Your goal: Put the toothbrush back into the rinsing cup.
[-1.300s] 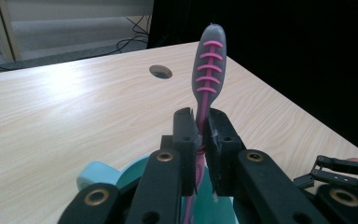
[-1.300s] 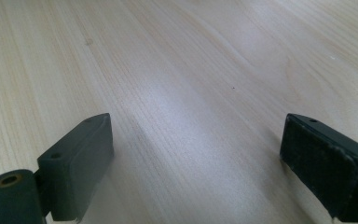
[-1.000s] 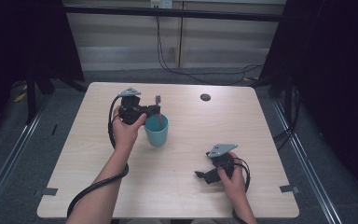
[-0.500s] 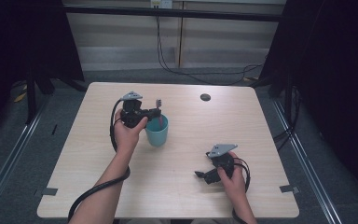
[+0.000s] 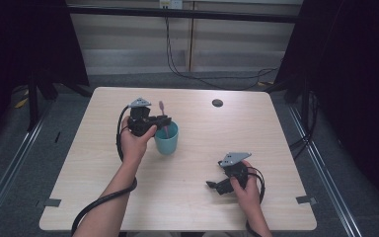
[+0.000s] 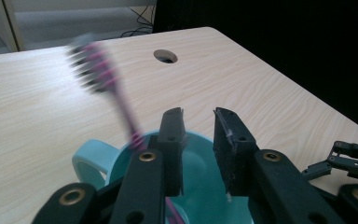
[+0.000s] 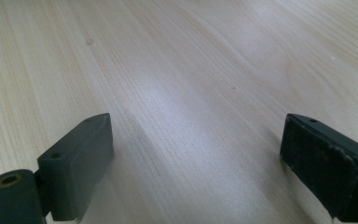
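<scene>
— Room around the mug (image 5: 167,139)?
— Mid-worktop (image 5: 276,148), edges well apart. Left tongs (image 6: 199,122) have just opened, releasing the toothbrush (image 6: 103,77), which now leans in the mug. Right tongs (image 7: 196,154) spread, near right.

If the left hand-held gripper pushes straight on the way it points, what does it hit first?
Probably the far wall of the cup: the left hand-held gripper sits just above its mouth, and the toothbrush leans off to one side.

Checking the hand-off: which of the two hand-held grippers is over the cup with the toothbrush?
The left hand-held gripper: its narrowly parted jaws sit above the teal cup beside the pink toothbrush. The right hand-held gripper rests wide open on bare table.
</scene>
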